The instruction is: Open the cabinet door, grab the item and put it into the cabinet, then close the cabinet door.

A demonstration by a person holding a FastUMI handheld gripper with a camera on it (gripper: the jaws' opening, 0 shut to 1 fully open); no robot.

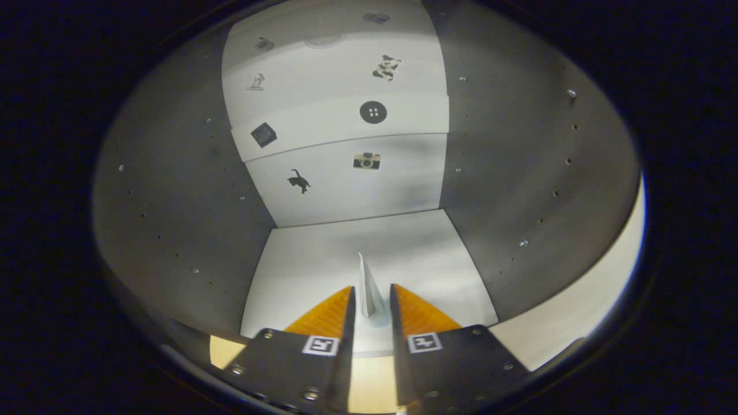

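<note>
Both jaws clamped on thin white item [367, 291], tip pointing ahead into cabinet [173, 219], long axis along jaws.

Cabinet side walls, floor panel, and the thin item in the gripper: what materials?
Side walls: likely grey matte laminated board, given rows of drilled shelf-pin holes.
Floor panel: white, smooth, probably laminate.
Item: thin, pale, edge-on between the gripper fingers; possibly paper or plastic, unclear.

No readable words or numbers, back panels [340, 144] of cabinet carry small picture stickers: cat [298, 181], camera [366, 161], button [373, 112], square coded markers [320, 345] on gripper [372, 302] fingers, pinching a thin white item.
</note>
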